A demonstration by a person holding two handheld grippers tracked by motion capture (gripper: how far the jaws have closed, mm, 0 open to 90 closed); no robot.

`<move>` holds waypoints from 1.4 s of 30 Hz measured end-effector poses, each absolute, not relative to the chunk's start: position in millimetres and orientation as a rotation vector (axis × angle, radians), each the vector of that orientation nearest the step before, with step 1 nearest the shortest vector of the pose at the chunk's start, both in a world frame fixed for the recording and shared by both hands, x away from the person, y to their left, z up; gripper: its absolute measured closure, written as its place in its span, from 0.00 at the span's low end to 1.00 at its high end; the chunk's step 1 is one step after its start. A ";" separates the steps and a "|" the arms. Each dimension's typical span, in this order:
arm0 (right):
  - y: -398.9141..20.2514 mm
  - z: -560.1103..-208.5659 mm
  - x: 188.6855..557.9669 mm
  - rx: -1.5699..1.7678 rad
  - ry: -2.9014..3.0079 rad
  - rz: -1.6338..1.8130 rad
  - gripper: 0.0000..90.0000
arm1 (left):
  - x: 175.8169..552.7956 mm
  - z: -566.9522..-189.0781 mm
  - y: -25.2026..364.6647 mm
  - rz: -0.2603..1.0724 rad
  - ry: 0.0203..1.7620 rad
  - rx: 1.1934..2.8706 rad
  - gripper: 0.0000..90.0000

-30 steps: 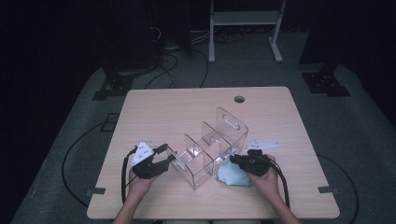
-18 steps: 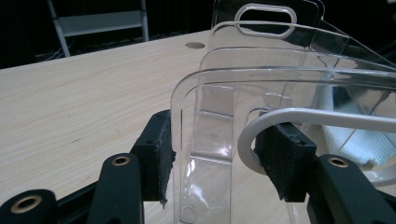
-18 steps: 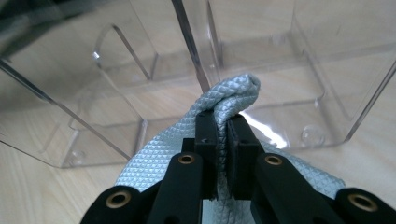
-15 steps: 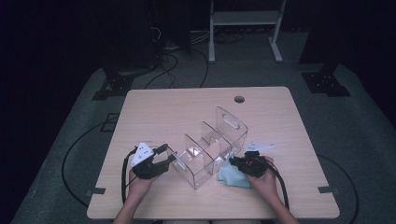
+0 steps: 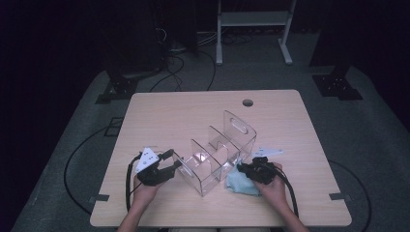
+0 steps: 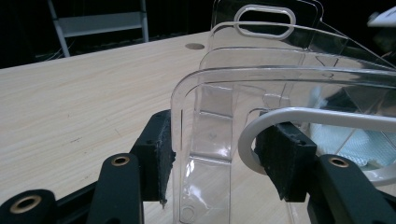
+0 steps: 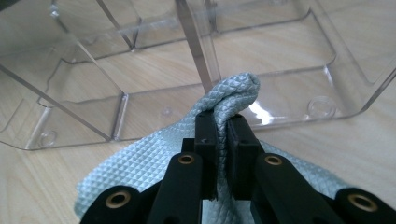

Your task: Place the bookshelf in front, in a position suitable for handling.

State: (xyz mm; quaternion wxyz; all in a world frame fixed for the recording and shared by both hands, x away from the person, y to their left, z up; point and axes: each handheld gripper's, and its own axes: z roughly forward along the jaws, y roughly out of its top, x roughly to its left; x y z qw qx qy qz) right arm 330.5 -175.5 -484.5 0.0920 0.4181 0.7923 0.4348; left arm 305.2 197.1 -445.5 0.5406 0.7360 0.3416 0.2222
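Note:
A clear plastic organizer [image 5: 215,152] with upright dividers stands on the wooden table [image 5: 193,111]. My left gripper [image 5: 171,163] holds its near left end. In the left gripper view the pads [image 6: 161,149] press on either side of the organizer's [image 6: 261,84] end wall, with my left gripper [image 6: 224,149] shut on it. A light blue textured cloth [image 5: 240,182] lies at the organizer's right side. My right gripper [image 5: 249,170] is shut on a raised fold of the cloth [image 7: 140,163], right in front of the organizer's [image 7: 280,56] low wall, with the jaws [image 7: 222,122] pinching the fold.
A round cable hole [image 5: 247,102] sits near the table's far edge. The person's hands come in from the front edge. Beyond the table, a white metal stand [image 5: 251,19] and cables lie on the dark floor.
My right gripper has edged slightly left toward the organizer with the cloth in it. The left gripper has kept still on the organizer.

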 end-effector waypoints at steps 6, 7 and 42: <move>-178.1 -470.1 323.5 1.200 2.296 1.360 0.93 | 305.9 -445.7 196.8 0.529 0.808 1.753 0.51; -176.0 -477.4 325.1 1.215 2.313 1.331 0.93 | 305.6 -445.8 196.7 0.528 0.812 1.750 0.51; -121.8 -472.5 285.9 0.991 2.446 1.378 0.94 | 308.4 -446.1 195.0 0.534 0.828 1.750 0.51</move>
